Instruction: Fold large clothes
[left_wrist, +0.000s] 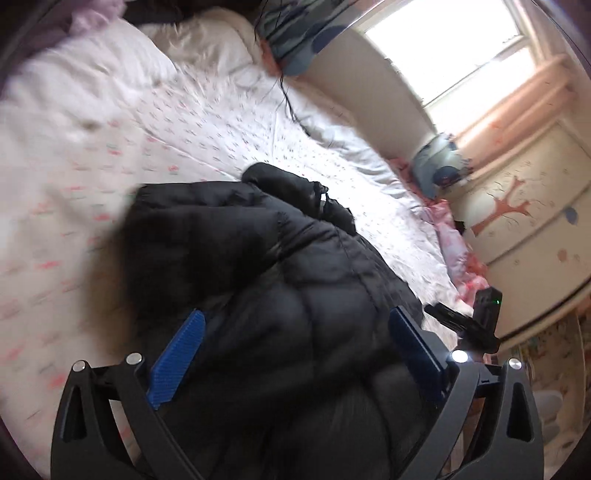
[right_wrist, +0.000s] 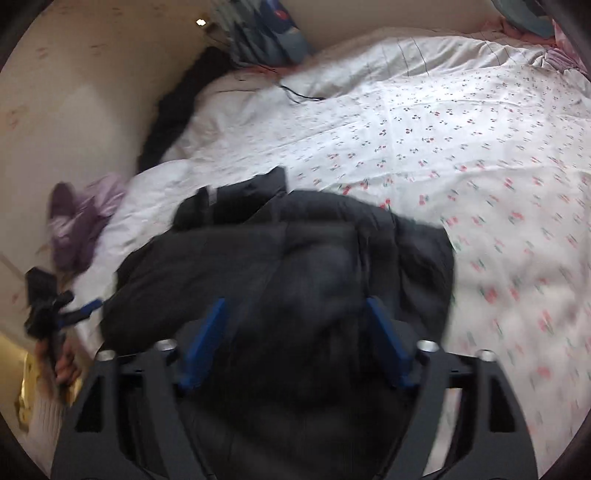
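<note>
Already the black puffer jacket (left_wrist: 280, 280) lies bunched into a rough bundle near the bed's (right_wrist: 443, 122) front edge, both the left tool (left_wrist: 295, 350) and right tool (right_wrist: 295, 339) spread wide over it, gripping nothing, so tidying folds seemingly remain.

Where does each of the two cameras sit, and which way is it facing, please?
Left wrist: on the left hand-held gripper, looking down over its open blue fingers at the black puffer jacket on the bed sheet; window beyond.
Right wrist: on the right hand-held gripper, open, facing down at the same jacket; the person's hand with the other gripper shows at left.
Shared: jacket, cherry-print sheet, blue pillow.
</note>
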